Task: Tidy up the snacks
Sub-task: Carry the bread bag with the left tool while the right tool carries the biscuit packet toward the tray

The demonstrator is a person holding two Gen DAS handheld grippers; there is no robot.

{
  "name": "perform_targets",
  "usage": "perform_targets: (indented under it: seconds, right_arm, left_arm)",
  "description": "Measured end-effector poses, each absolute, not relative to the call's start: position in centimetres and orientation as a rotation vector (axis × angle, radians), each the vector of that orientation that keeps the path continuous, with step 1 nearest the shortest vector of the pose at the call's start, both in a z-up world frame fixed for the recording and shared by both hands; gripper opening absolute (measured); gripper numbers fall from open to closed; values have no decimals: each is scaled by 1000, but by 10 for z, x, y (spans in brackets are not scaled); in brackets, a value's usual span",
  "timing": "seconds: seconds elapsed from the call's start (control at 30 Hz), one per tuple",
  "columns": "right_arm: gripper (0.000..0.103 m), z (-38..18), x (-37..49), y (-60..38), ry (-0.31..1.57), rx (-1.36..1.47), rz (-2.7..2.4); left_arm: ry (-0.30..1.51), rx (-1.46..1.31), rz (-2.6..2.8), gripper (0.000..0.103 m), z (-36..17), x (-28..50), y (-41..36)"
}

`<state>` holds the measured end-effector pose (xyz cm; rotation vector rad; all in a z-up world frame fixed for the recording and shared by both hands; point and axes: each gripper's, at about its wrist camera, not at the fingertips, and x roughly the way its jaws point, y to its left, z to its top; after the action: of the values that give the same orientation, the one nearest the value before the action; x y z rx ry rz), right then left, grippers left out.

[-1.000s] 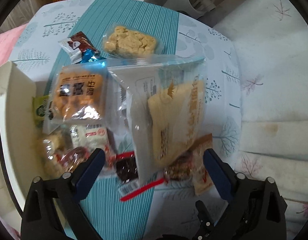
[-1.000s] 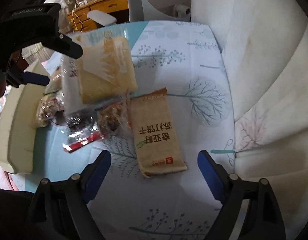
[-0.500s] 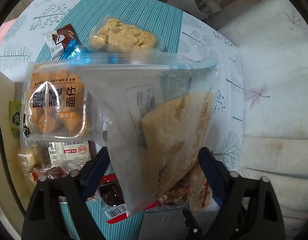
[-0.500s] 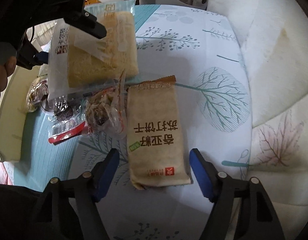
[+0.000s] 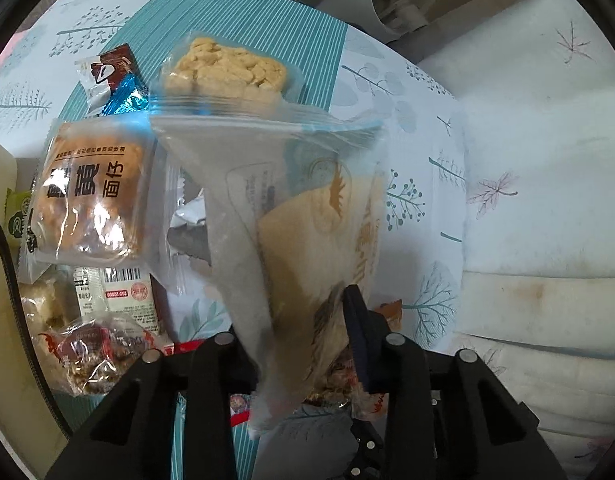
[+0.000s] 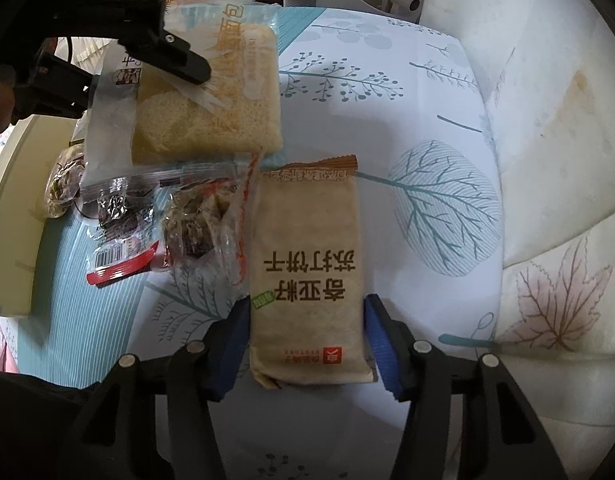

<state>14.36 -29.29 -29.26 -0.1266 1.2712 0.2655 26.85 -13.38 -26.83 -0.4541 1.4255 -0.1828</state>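
A clear zip bag [image 5: 267, 152] with a pale bread pack [image 5: 307, 248] inside stands tilted up between the fingers of my left gripper [image 5: 295, 320]. Its jaws are closing and pinch the bag's lower end. The right wrist view shows the same zip bag [image 6: 211, 112] with one left finger [image 6: 179, 60] lying across it. A brown cracker packet [image 6: 307, 240] lies flat on the tablecloth. My right gripper [image 6: 305, 340] straddles its near end, jaws closing, with both blue pads against the packet's sides.
An orange bun pack [image 5: 91, 200], a puffed rice bar [image 5: 227, 68] and a chocolate wrapper [image 5: 111, 72] lie behind the bag. Small clear-wrapped snacks [image 6: 191, 220] sit left of the crackers. A cream box [image 6: 11, 200] borders the left, a white quilt [image 6: 547, 160] the right.
The left jaws went from wide open to pinching the zip bag, which now stands up between them. The right gripper sank over the cracker packet and its jaws narrowed onto it.
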Motion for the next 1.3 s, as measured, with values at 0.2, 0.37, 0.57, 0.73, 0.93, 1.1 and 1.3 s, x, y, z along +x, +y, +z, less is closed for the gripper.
perform_targets:
  seconds: [0.2,0.37,0.57,0.73,0.93,1.1,1.3]
  right_arm:
    - [55,-292,142,-295,1284,-98,246]
    - [54,-289,140,-297,1297,-55,217]
    - [54,-272,133,-298,1249,-48,170]
    - [53,-258,130,-298,1223,-42,144]
    - [53,-237,126,-291,1185,-33,122]
    - [53,-213,115,-273,1129,-41,99]
    - [53,-184,100,-248,1068,-20,60]
  left_arm:
    - [1381,-404,-237,20,-243,258,-143]
    - [1349,-406,-271,19,-223,245,-141]
    - [1278,-406,-313,19,-192,220,-133]
    - [1216,-443,-317,19,-170,196,-115]
    - [1143,-467,-343,19,-148,168,-96]
    - [1092,-448,-371,19,-127,149,-72]
    - [1042,-396,-398,19,-105,131,-34]
